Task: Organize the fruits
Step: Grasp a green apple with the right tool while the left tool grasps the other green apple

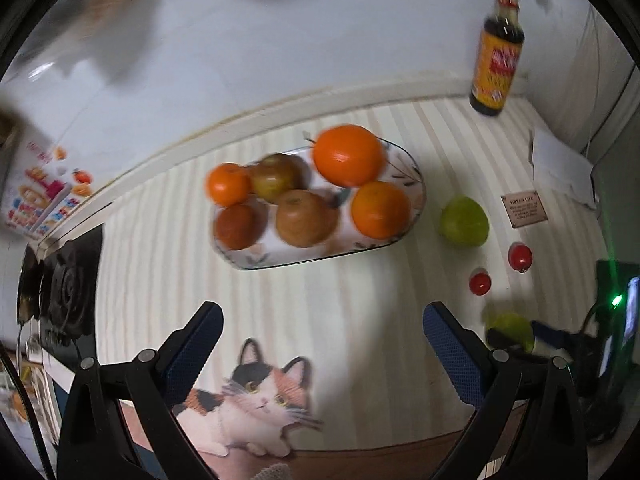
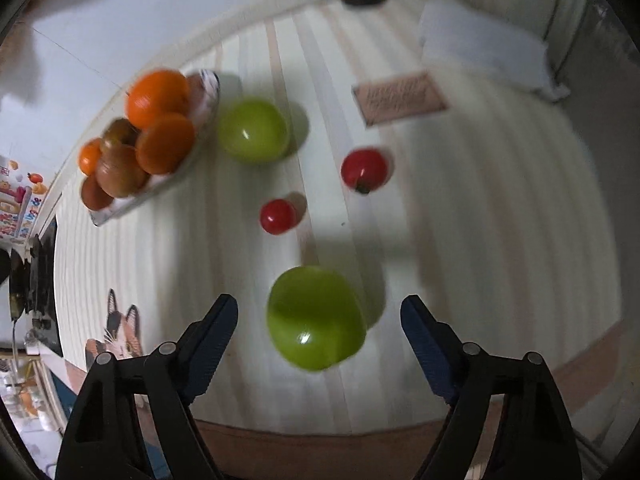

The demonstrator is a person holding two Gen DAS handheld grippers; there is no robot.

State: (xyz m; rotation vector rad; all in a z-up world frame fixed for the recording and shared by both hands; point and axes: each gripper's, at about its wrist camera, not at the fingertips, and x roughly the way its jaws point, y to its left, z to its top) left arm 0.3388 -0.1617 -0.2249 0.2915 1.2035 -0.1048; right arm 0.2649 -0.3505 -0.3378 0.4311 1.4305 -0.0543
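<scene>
Fruits split between an oval glass plate with a leaf-patterned rim (image 1: 416,184) and the cream striped tablecloth (image 1: 340,292). Left gripper with black arms and blue ribbed pads (image 1: 320,356): held low above the cloth, aimed at the plate, fingers spread wide, nothing between them. Below it, a printed calico cat picture (image 1: 256,396) on the cloth's near edge.

Piled on the plate, left to right: small orange mandarin (image 1: 228,184), dull reddish-brown round fruit (image 1: 236,226), two brownish-green round fruits (image 1: 280,176), large glossy orange (image 1: 347,155) on top, second orange (image 1: 380,210) at the right end. All smooth and round, blurred by motion.

Right of the plate, just beside its rim, on the cloth: smooth light-green apple-shaped fruit (image 1: 464,221). Further right, two small shiny red cherry tomatoes (image 1: 480,283), near each other but apart. Behind them, small brown printed card (image 1: 524,210), flat on the cloth; dark glass sauce bottle with yellow label (image 1: 496,64), upright at the far edge by the wall.

Right gripper, same black-and-blue build (image 2: 320,340): over the nearer second green fruit (image 2: 316,318), fingers wide open on either side of it, pads apart from its skin. Contact with the cloth beneath: cannot tell.
</scene>
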